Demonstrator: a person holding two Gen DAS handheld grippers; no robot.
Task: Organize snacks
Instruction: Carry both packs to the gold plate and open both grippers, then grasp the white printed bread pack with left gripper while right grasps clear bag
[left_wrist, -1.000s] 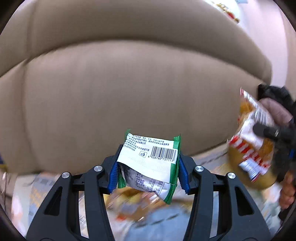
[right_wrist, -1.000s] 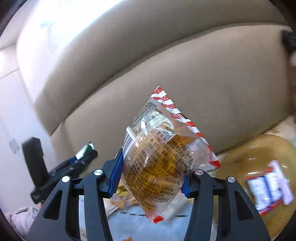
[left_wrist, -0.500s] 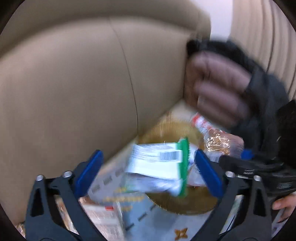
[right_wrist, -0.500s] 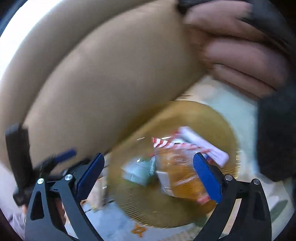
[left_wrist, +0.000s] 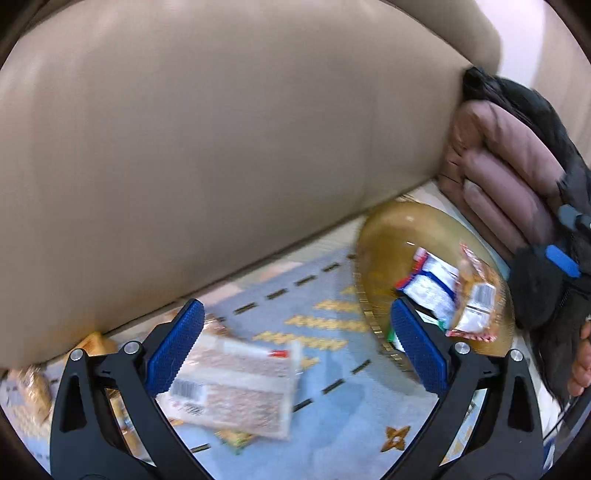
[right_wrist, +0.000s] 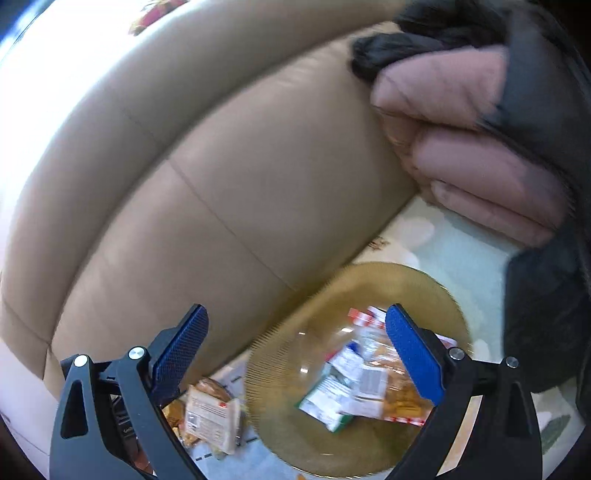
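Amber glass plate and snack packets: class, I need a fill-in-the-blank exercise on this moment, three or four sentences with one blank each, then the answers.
1. Both the left tongs and the right tongs are ____ and hold nothing.
2. The green-edged packet lies on the amber glass ____.
3. The plate rests on a patterned cloth in front of a ____ sofa backrest.
4. The large brown snack packet lies ____ the plate, on the cloth.

Answers: open; plate; beige; outside

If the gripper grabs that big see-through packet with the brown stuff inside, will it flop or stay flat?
The big clear packet of brown snack lies flat and looks like a slab, so it would probably stay fairly stiff. Its shiny plastic may be slippery, and the contents could crack if the open left gripper squeezes hard.
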